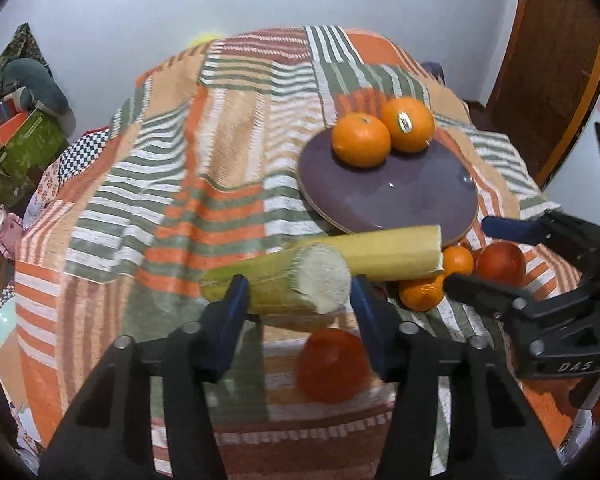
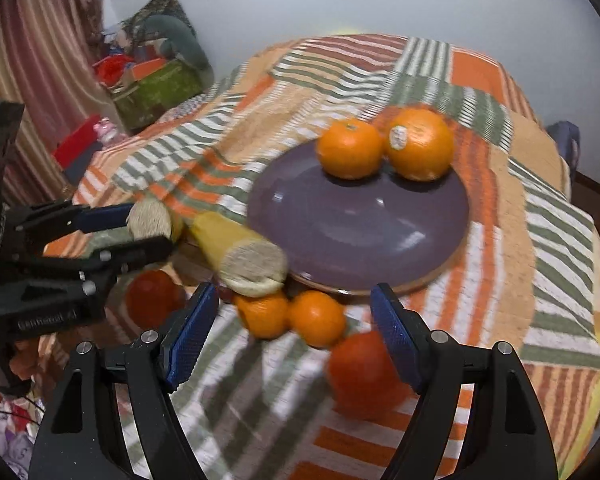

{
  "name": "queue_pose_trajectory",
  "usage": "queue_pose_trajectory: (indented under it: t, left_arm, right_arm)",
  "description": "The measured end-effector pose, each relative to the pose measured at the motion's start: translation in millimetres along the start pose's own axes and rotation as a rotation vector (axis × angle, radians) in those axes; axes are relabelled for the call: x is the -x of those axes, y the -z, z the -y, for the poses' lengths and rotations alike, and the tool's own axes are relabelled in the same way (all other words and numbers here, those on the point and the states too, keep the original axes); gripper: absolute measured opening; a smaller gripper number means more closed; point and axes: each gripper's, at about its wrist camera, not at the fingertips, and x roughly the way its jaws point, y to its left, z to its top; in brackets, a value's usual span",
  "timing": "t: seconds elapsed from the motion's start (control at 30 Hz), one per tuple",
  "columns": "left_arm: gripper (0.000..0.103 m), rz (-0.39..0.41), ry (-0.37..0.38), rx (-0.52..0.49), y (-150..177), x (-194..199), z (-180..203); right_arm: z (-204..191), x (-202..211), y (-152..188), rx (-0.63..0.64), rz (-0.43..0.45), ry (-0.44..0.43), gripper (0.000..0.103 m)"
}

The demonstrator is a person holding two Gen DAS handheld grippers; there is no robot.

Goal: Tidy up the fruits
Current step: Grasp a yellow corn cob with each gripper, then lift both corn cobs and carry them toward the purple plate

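A purple plate [image 1: 400, 200] [image 2: 356, 232] on the striped cloth holds two oranges [image 1: 362, 140] [image 2: 420, 150]. Two yellow cane pieces lie before it: the near one [image 1: 284, 284] [image 2: 150, 218] sits between the fingers of my open left gripper [image 1: 300, 300], which also shows in the right wrist view [image 2: 140, 232]; whether the pads touch it I cannot tell. The other cane piece [image 1: 392, 254] [image 2: 240, 256] rests against the plate rim. My right gripper [image 2: 294, 324] [image 1: 472, 256] is open and empty above two small oranges [image 2: 292, 318] [image 1: 422, 292] and a red fruit [image 2: 364, 368] [image 1: 502, 262]. Another red fruit [image 1: 332, 364] [image 2: 152, 298] lies below the left gripper.
The table is covered by an orange, green and white striped cloth [image 1: 204, 184] that drops off at the edges. Boxes and clutter [image 1: 24, 140] [image 2: 152, 80] stand at the left. A wooden door [image 1: 552, 60] is at the right.
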Motion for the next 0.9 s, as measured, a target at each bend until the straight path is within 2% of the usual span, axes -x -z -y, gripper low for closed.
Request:
queue_pose_trajectory:
  t: [0.07, 0.13, 0.27, 0.4, 0.53, 0.6, 0.67, 0.73, 0.8, 0.9]
  left_arm:
    - [0.046, 0.009, 0.005, 0.015, 0, 6, -9]
    - [0.045, 0.019, 0.005, 0.032, 2, 14, -18]
    - [0.045, 0.035, -0.014, 0.06, 12, 30, -34]
    - [0.044, 0.019, -0.029, 0.073, 29, 39, -49]
    - [0.036, -0.044, -0.062, 0.075, 51, 31, -60]
    - [0.037, -0.096, -0.043, 0.102, 61, 21, -68]
    - [0.036, -0.108, 0.015, 0.142, 67, 19, -73]
    - [0.036, -0.096, -0.01, 0.131, 68, 23, -71]
    - [0.038, -0.075, -0.019, 0.108, 67, 28, -67]
    - [0.056, -0.065, -0.017, 0.073, 62, 29, -60]
  right_arm:
    - [-8, -6, -4, 0.02, -0.009, -0.01, 0.074]
    - [-15, -12, -7, 0.04, -0.019, -0.017, 0.068]
    - [-24, -29, -13, 0.052, -0.057, -0.026, 0.048]
    - [-25, -29, -13, 0.036, -0.05, -0.019, 0.044]
    - [-33, -18, -8, 0.052, -0.034, -0.043, 0.039]
    - [-41, -11, -3, 0.079, -0.023, -0.029, 0.037]
    - [-47, -6, 1, 0.098, -0.014, -0.019, 0.037]
    - [-49, 0, 6, 0.104, -0.011, -0.017, 0.036]
    - [-51, 9, 11, 0.107, 0.001, -0.017, 0.036]
    - [-51, 23, 18, 0.114, 0.023, 0.014, 0.035]
